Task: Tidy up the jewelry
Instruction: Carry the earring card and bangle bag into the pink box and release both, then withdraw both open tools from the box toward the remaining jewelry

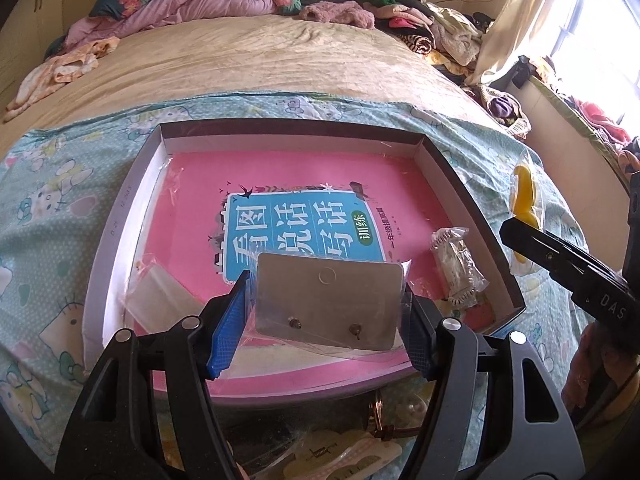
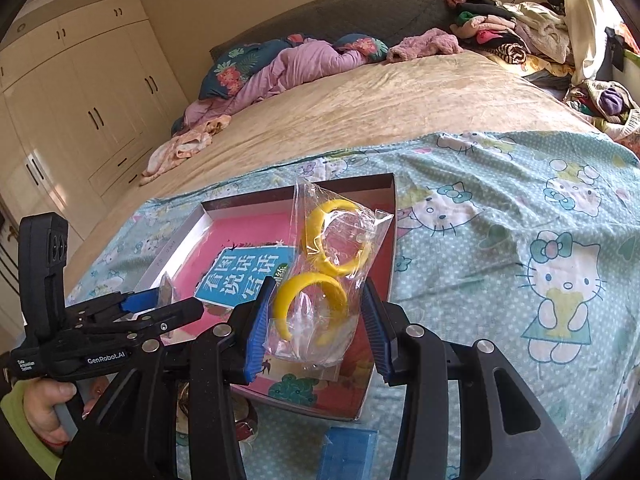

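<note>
Left wrist view. The left gripper is clamped on a silvery earring card sealed in a clear sleeve; the blue pads press its two side edges, and two stud backs show low on the card. The card hangs above a shallow cardboard box that lies on a cartoon-cat bedsheet. A pink book with a blue title panel lines the box floor. On it rest an empty clear bag at the left and a bagged white hair clip at the right. The right gripper enters from the right edge, with yellow bangles just beyond it. A hoop-shaped metal piece and a patterned clip lie on the sheet before the box.

Right wrist view. The right gripper is clamped on a clear bag containing the two yellow bangles, held above the box's right part. The left gripper, held by a hand, carries its card at the left. A blue plastic case lies in front of the box.
</note>
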`<act>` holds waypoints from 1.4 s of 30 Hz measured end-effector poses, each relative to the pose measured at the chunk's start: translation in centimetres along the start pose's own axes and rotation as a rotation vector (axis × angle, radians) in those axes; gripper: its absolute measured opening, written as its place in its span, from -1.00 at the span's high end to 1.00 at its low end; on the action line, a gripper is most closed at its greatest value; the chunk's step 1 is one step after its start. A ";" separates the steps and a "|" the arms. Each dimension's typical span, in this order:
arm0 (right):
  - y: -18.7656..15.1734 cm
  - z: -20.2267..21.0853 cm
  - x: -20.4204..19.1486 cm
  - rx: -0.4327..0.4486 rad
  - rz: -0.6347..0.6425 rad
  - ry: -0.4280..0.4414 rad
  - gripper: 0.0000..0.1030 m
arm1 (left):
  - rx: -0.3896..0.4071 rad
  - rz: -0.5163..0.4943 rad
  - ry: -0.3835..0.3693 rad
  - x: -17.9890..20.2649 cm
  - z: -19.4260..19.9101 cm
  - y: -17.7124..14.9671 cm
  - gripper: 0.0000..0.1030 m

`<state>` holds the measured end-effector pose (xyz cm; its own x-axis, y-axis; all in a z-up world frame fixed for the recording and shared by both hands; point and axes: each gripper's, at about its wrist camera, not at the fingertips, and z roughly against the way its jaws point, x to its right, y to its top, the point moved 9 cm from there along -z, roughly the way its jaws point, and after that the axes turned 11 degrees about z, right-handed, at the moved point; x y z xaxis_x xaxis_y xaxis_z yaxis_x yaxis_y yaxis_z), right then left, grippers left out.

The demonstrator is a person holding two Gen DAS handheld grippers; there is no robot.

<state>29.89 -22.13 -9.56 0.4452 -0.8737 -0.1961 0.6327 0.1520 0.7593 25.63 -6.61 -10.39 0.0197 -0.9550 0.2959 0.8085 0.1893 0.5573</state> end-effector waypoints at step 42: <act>-1.4 0.8 -0.4 -0.024 -0.030 -0.002 -0.09 | 0.034 0.066 0.010 -1.6 3.5 -0.3 -0.68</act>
<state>28.34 -22.37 -10.09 0.4248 -0.8789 -0.2171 0.6607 0.1370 0.7381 23.33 -4.36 -8.30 0.0785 -0.9422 0.3256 0.7846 0.2599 0.5629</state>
